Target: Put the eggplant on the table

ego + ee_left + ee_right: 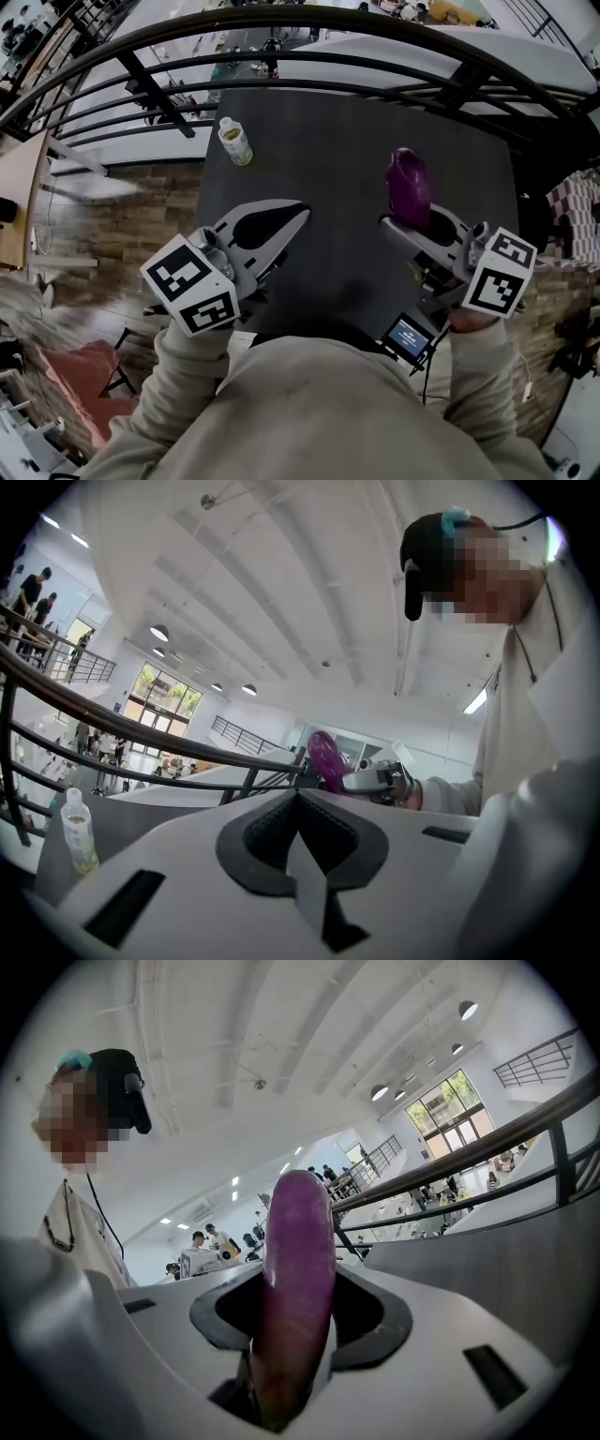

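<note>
Two grippers are held out over a dark bench [356, 122], one in each of the person's hands. The right gripper [412, 223] is clenched on a purple eggplant [409, 183]. In the right gripper view the eggplant [298, 1269] fills the gap between the jaws, with the dark pads pressed against both its sides. Its rounded end sticks well out past the jaw tips. From the head view the eggplant hangs over the right half of the bench, carried by the gripper rather than lying on the surface. In the left gripper view it [325, 758] tilts upward from the right gripper, against the bright hall behind.

The left gripper [302, 211] is clenched on nothing. Its own view shows the jaw tips [298, 792] meeting, with only a small diamond-shaped hollow between the dark pads. It sits over the left half of the bench, well apart from the eggplant.

A small clear bottle [235, 141] with yellowish contents stands upright near the far left corner of the bench, also visible at the left of the left gripper view [77, 829]. A black curved railing [281, 61] runs beyond the far edge of the bench. A small lit screen [410, 337] sits just below the right gripper, near the person's beige sleeve [478, 375].
</note>
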Demonstrator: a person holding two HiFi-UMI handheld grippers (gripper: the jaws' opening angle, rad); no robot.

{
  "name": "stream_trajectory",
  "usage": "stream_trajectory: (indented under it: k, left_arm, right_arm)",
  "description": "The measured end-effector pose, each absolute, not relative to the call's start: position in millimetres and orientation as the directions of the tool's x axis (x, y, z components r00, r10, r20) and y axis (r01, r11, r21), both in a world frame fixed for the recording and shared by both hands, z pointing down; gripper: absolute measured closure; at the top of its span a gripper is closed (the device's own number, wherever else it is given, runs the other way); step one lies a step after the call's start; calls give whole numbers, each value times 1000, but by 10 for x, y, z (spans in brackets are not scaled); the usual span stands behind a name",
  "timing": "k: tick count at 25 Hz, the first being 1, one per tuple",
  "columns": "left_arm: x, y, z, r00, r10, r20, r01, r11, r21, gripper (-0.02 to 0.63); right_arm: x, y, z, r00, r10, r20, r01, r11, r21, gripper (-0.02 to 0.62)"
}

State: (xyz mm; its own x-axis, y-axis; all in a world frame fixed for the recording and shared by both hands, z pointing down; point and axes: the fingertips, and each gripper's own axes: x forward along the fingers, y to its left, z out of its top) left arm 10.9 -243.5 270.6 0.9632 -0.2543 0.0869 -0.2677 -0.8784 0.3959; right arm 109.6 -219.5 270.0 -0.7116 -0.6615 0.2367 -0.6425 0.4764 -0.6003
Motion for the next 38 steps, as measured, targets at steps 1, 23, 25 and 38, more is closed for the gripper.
stream_trajectory:
  k: [1,23,25,38]
  left_arm:
    - [105,-2437,2730,962,-256,95,-272,-878,393,601]
    - [33,-2418,3393,959,-263,106,-278,-800,531,600]
    - [19,-2409,3479,957,-267,115,-285,-791,541,600]
    - [-58,-2223,3932,945,-295,139,-319,-745,585,600]
  right_arm:
    - [1086,-2201,2721,-713,-659,239,-640,474,-604,407]
    - [1035,-2175,3515,-709,-618,340,-646,377,-663,407]
    - [1041,-2166,3606,-707,-612,354,-650,365,-667,407]
    - [1027,-1962,4246,-704,-551,447,-669,304,-678,407]
